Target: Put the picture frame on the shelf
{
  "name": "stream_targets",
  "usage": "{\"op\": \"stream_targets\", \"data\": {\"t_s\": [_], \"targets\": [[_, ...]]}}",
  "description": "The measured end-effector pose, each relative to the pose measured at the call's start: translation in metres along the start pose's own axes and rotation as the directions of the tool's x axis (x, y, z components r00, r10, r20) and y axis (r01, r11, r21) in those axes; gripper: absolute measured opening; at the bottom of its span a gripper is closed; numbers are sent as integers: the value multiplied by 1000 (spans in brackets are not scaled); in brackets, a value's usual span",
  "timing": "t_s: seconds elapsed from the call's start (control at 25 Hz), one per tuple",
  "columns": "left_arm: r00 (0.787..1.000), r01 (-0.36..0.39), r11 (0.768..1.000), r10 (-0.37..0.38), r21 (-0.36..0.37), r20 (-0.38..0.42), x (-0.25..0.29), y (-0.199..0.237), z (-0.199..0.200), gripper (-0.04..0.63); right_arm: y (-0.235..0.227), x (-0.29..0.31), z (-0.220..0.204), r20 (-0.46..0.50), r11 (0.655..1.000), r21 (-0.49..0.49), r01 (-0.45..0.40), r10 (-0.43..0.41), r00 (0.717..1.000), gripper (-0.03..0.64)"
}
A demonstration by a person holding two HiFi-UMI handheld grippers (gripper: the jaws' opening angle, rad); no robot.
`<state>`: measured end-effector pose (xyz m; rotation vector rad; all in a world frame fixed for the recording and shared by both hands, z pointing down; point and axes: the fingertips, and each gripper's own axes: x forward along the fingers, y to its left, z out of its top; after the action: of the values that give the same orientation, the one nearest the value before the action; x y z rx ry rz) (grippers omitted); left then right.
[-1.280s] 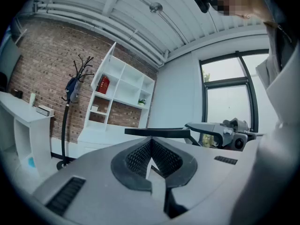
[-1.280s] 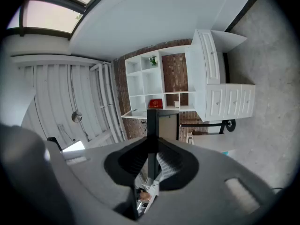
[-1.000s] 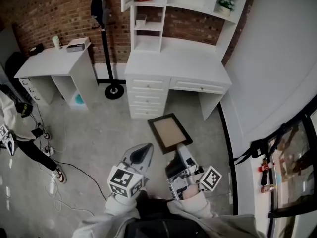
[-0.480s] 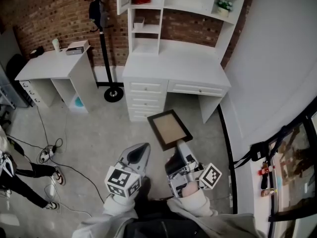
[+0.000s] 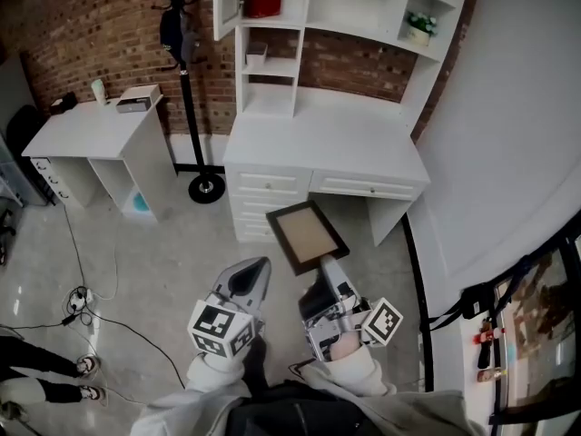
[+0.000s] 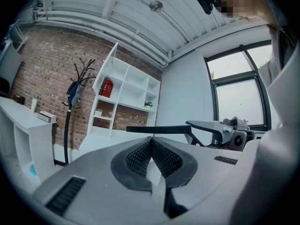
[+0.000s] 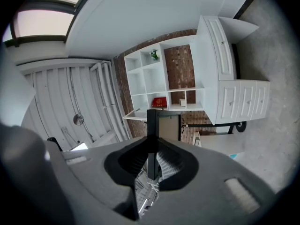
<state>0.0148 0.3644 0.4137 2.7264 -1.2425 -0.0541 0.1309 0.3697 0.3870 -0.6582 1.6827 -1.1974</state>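
White desk [image 5: 327,142] with open shelf unit [image 5: 243,39] against brick wall [image 5: 82,25]; lower side desk [image 5: 86,134] and coat stand [image 5: 186,80] to the left. Picture frame [image 5: 306,235], dark border, pale centre, held tilted above the floor before the desk drawers, not on the shelf. Right gripper [image 5: 330,265] clamped on the frame's near edge. Left gripper [image 5: 258,268] beside it, jaws closed together, empty.

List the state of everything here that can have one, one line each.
picture frame: held off the floor, gripped at one edge
right gripper: shut on the picture frame
left gripper: shut, empty
cabinet door: open
desk drawers: closed
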Motion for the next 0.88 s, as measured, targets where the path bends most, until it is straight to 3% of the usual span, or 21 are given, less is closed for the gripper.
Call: {"op": "stream_targets", "data": {"t_s": [0.6, 0.88], "targets": [[999, 34, 999, -34, -6, 1, 105, 138, 39, 3, -52, 164, 34, 7, 1000, -13, 1, -1, 1000, 55], [998, 58, 998, -59, 10, 9, 134, 177, 40, 3, -76, 205, 42, 17, 1000, -14, -8, 8, 1000, 55]]}}
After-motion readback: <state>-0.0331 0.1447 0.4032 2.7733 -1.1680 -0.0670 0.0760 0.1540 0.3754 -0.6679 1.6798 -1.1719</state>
